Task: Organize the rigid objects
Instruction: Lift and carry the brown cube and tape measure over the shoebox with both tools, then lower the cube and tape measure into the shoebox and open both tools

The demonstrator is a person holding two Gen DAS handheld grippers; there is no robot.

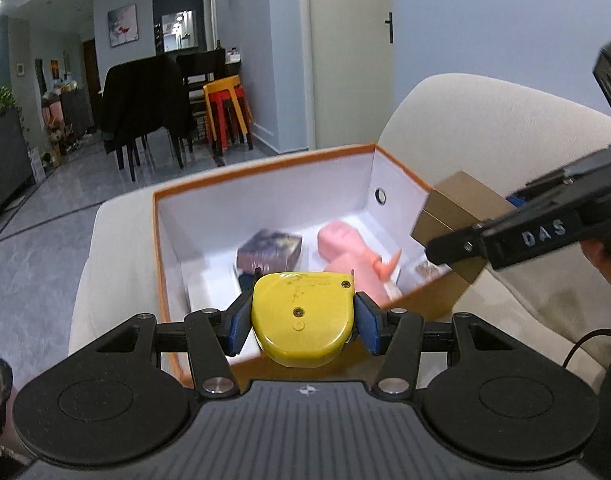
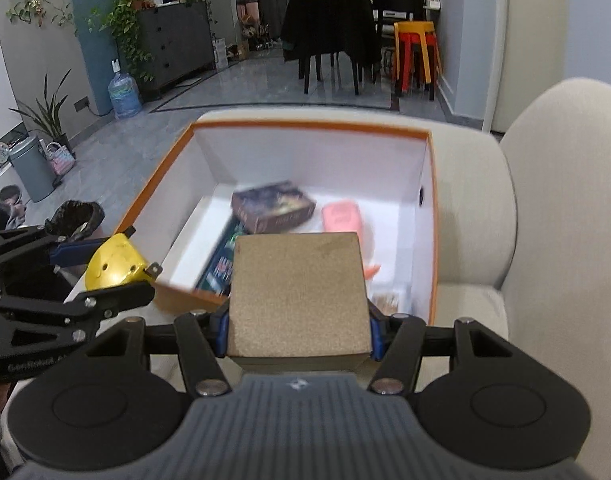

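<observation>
My left gripper (image 1: pixel 303 320) is shut on a yellow tape measure (image 1: pixel 303 312), held just above the near rim of an orange-edged white box (image 1: pixel 265 164). It also shows in the right wrist view (image 2: pixel 113 264) at the box's left corner. My right gripper (image 2: pixel 297 324) is shut on a brown cardboard box (image 2: pixel 297 292), held over the near edge of the orange box (image 2: pixel 305 128); it shows in the left wrist view (image 1: pixel 457 216) at the right rim. Inside lie a dark printed box (image 2: pixel 273 206), a pink object (image 2: pixel 341 216) and a dark flat pack (image 2: pixel 219 264).
The orange box sits on a beige sofa (image 2: pixel 545 200). Beyond are a grey tiled floor, dark dining chairs (image 2: pixel 329 20), stacked yellow and red stools (image 2: pixel 415 52), a water bottle (image 2: pixel 123 96), a grey bin (image 2: pixel 29 168) and a black-lined bin (image 2: pixel 75 218).
</observation>
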